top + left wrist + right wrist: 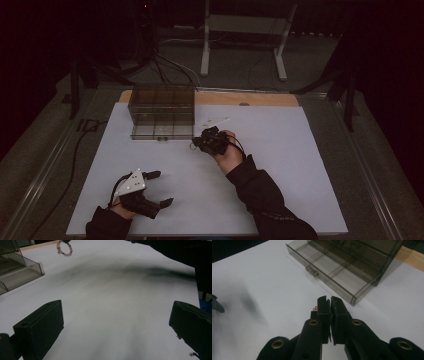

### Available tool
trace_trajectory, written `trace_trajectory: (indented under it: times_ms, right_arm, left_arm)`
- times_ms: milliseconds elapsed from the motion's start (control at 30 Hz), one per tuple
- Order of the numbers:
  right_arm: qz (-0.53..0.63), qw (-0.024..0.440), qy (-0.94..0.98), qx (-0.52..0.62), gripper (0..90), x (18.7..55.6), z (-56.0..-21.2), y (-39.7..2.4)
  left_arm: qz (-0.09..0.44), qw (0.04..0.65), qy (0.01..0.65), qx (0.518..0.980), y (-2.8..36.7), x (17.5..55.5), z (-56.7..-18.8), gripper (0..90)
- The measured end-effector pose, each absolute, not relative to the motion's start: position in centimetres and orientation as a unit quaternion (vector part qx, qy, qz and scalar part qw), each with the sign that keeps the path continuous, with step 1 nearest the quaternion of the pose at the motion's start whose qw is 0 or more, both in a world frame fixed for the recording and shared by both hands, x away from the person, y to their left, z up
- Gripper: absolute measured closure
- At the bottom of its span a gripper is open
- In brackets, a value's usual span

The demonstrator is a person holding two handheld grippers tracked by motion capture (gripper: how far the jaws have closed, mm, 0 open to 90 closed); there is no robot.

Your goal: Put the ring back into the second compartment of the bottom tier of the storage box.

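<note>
A smoky clear drawer box (161, 104) stands at the back left of the white mat, with its bottom drawer (162, 131) pulled out. In the right gripper view that drawer (332, 272) shows its divided compartments. My right gripper (199, 143) hovers just right of the drawer front, and its jaws (330, 302) are shut on a pink bead bracelet (65, 254) that dangles as a loop below them. A single bead (316, 307) peeks out behind the jaws. My left gripper (164, 188) rests near the front left edge, open, with bare mat between its jaws (117, 312).
The white mat (300, 165) covers a table with a wooden strip (260, 99) along its back. Cables (87, 127) trail off the left side. A metal stand (245, 30) is on the floor behind the table. The box's corner (17, 275) lies ahead of my left gripper.
</note>
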State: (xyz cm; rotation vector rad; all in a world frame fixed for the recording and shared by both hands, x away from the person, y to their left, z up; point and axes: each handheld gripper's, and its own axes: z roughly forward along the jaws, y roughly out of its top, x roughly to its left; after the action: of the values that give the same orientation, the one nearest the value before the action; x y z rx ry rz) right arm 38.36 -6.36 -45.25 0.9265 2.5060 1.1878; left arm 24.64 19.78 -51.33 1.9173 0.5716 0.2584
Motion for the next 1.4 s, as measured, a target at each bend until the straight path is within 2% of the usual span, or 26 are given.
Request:
trace_trajectory:
  times_ms: [1400]
  right_arm:
    - [0.409,0.109,0.849,0.315,86.6,42.0,-44.4,-1.3]
  left_arm:
    - [0.107,0.535,0.239,0.803,19.8,24.6,-51.4,0.6]
